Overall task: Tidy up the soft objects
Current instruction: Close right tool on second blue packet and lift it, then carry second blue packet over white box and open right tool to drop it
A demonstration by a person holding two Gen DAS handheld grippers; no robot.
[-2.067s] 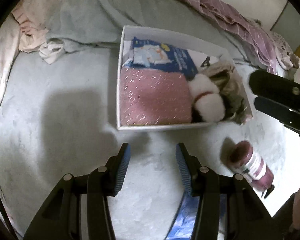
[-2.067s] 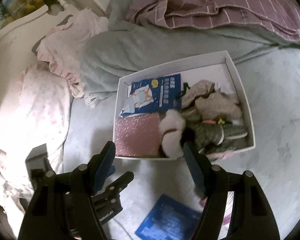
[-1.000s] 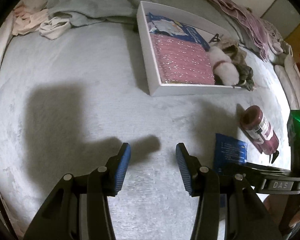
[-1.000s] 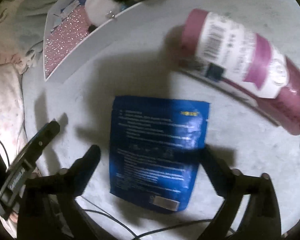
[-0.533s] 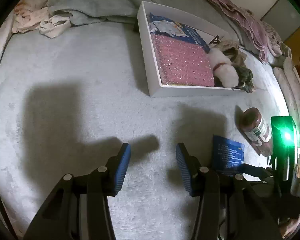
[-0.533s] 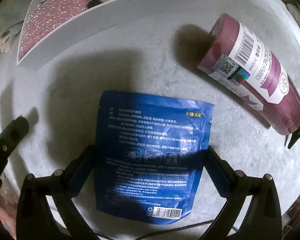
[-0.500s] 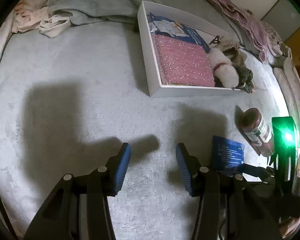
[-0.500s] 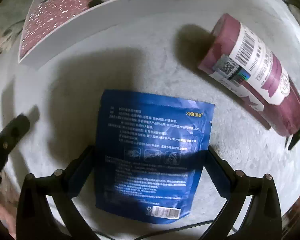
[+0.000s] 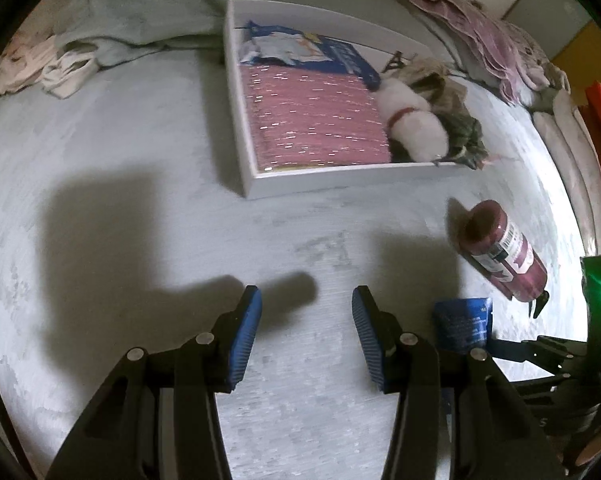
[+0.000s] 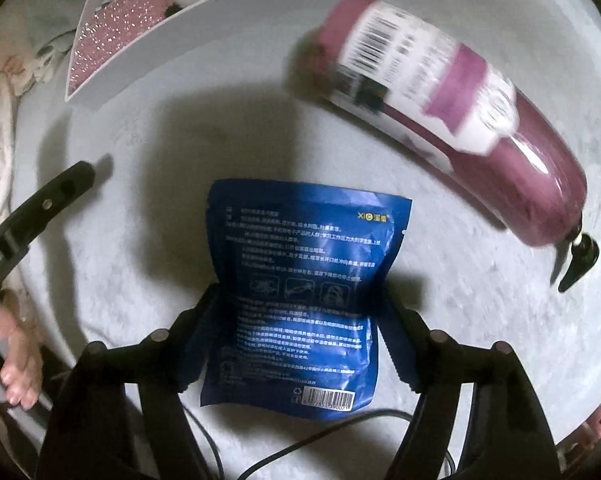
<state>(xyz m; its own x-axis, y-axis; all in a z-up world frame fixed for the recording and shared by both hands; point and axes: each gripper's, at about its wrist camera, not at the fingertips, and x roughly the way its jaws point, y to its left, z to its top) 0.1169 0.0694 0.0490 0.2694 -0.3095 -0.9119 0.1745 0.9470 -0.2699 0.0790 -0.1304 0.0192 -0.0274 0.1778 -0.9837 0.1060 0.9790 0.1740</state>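
Observation:
A blue foil pouch (image 10: 308, 232) lies printed side up on the grey bed cover, between the fingers of my right gripper (image 10: 300, 296). The jaws are closing, and the pads press its two side edges so they buckle inward. In the left wrist view the pouch (image 9: 462, 322) shows at lower right, partly hidden. My left gripper (image 9: 306, 300) hovers open over bare cover, holding nothing. The white box (image 9: 236, 120) beyond holds a pink glitter pad (image 9: 316, 116), a blue packet, a white plush (image 9: 412, 120) and crumpled cloth.
A maroon pump bottle (image 10: 440, 92) lies on its side just right of the pouch, also seen from the left wrist as the bottle (image 9: 500, 252). Grey and pink bedding (image 9: 120, 12) is heaped behind the box. A person's hand (image 10: 12, 344) holds the left tool.
My right gripper's fingers have come in from wide apart onto the pouch's sides, and the pouch now buckles between them. The left wrist view has shifted a little toward the box.

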